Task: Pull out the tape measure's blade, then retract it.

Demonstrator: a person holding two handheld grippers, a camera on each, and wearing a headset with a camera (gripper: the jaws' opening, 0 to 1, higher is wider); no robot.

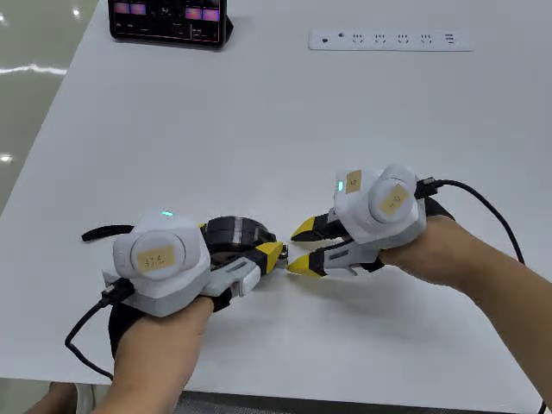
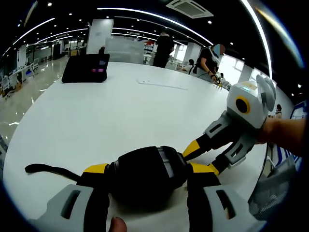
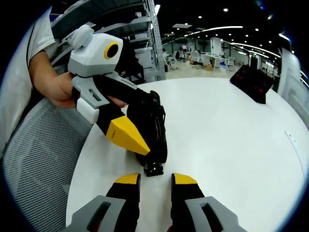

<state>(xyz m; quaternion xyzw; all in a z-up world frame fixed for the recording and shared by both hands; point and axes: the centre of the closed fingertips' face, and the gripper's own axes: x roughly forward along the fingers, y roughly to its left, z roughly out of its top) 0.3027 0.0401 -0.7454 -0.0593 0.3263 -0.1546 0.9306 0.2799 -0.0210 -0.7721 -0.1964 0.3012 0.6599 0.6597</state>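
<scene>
A black tape measure lies on the white table, and my left gripper is shut on its case. In the left gripper view the case fills the space between my yellow fingertips. Its black wrist strap trails off to the left. My right gripper faces it from the right, open, with its yellow tips a little apart. In the right gripper view the blade's end hook sits just ahead of my right gripper, with nothing held between the tips.
A black tablet-like device and a white power strip lie at the far side of the table. Cables run from both grippers toward the near edge. A grey mesh chair stands beside the table.
</scene>
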